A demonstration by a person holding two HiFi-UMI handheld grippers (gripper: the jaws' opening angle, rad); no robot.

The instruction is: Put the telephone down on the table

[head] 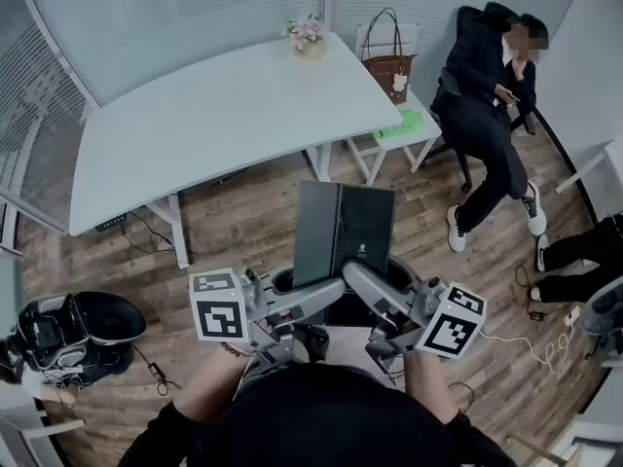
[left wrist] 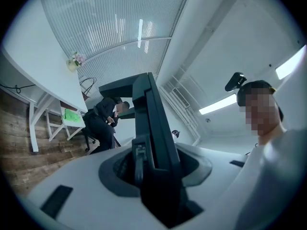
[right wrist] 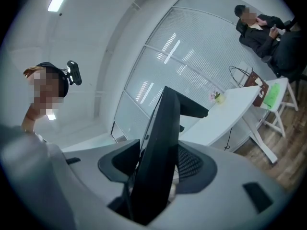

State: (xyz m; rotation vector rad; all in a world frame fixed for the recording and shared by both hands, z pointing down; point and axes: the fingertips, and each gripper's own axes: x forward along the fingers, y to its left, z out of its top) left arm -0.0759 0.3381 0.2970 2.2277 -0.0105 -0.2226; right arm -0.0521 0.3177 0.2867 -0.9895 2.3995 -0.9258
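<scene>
Telephone (head: 343, 230), flat black slab, was held off table, upright on edge, in front of person's chest, over wood floor (head: 243, 224). Left gripper (head: 324, 293) was clamped on its lower left side; jaws pressed on both faces. Right gripper (head: 361, 279) was clamped on lower right side in same way. White table (head: 195, 115) lay beyond, not touching telephone. Flowers (head: 307, 34) stood at table's far corner. Second person (head: 487, 95) sat at right.

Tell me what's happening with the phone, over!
Left gripper and right gripper both shut on telephone. Telephone in the air, not yet on table. Flowers at table's far edge.
</scene>
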